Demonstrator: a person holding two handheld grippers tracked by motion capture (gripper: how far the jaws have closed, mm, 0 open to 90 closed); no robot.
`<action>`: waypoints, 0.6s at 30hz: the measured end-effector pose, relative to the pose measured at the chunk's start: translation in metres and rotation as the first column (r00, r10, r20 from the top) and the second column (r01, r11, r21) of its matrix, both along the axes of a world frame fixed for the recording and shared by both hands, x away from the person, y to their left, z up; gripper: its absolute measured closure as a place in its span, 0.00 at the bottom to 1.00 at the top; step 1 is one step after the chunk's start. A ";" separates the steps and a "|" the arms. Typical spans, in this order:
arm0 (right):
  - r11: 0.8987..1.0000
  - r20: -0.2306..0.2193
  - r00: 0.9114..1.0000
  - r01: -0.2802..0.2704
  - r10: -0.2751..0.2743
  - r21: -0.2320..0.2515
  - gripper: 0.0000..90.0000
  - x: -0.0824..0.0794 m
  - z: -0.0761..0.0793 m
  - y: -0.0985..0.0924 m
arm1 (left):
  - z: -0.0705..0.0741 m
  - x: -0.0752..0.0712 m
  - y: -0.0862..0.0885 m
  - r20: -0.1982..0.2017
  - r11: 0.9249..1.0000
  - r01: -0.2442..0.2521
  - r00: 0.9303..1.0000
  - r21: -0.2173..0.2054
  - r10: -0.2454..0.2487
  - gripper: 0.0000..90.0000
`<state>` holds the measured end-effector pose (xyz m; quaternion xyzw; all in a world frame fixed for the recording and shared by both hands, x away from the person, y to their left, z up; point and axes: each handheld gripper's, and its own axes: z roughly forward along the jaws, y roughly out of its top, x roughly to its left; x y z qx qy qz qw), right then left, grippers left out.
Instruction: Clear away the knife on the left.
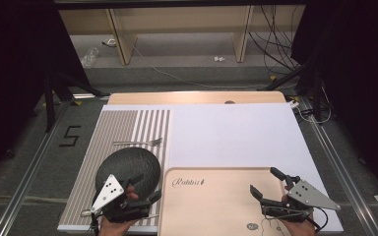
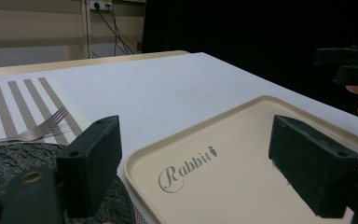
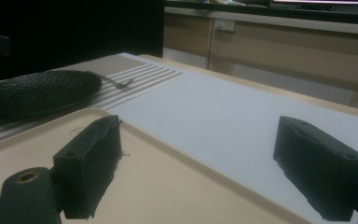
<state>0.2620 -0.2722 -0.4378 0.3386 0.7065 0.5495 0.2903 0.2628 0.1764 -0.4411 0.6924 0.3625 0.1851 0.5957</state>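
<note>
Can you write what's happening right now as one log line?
left hand-held gripper: open, over dark plate | right hand-held gripper: open, over tray | fork: untouched

Beige tray (image 1: 216, 206), dark plate (image 1: 128, 169), brown-striped placemat (image 1: 123, 125)

Grey floor (image 1: 187, 73) w/ cables (image 1: 275, 44), wooden shelving (image 1: 177, 24) behind, black curtains (image 1: 354, 59) both sides

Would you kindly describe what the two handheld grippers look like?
Both the left gripper and the right gripper are black with two blocky jaws; each carries a grey three-cornered plate dotted with small holes, and thin dark cabling runs along the right one.
</note>
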 end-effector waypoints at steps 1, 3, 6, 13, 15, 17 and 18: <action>1.000 -0.001 1.000 0.001 -0.001 -0.001 0.18 0.000 0.000 0.000 | 0.000 0.000 0.000 -0.001 1.000 0.001 1.000 0.000 -0.001 0.19; 1.000 0.001 1.000 0.001 -0.001 -0.001 0.18 0.000 0.000 0.000 | 0.000 0.000 0.000 -0.002 1.000 0.001 1.000 0.000 -0.001 0.19; 1.000 0.002 1.000 0.002 -0.002 0.001 0.18 0.000 0.000 0.000 | 0.000 -0.001 0.000 0.004 1.000 -0.003 1.000 0.004 0.003 0.19; 1.000 0.015 1.000 -0.004 0.004 -0.001 0.18 -0.001 0.000 0.000 | 0.001 -0.001 0.000 0.005 1.000 -0.005 1.000 0.004 0.005 0.19; 1.000 0.015 1.000 -0.004 0.004 -0.003 0.18 -0.001 0.001 0.000 | 0.002 -0.001 0.000 -0.005 1.000 -0.006 1.000 0.003 0.006 0.19; 1.000 0.014 1.000 -0.003 0.003 -0.003 0.18 -0.001 0.000 0.000 | 0.004 -0.002 0.000 -0.004 1.000 -0.008 1.000 0.015 0.008 0.19; 1.000 0.014 1.000 -0.002 0.002 -0.003 0.18 -0.001 0.000 0.000 | 0.005 -0.003 -0.001 0.000 1.000 -0.010 1.000 0.026 0.010 0.19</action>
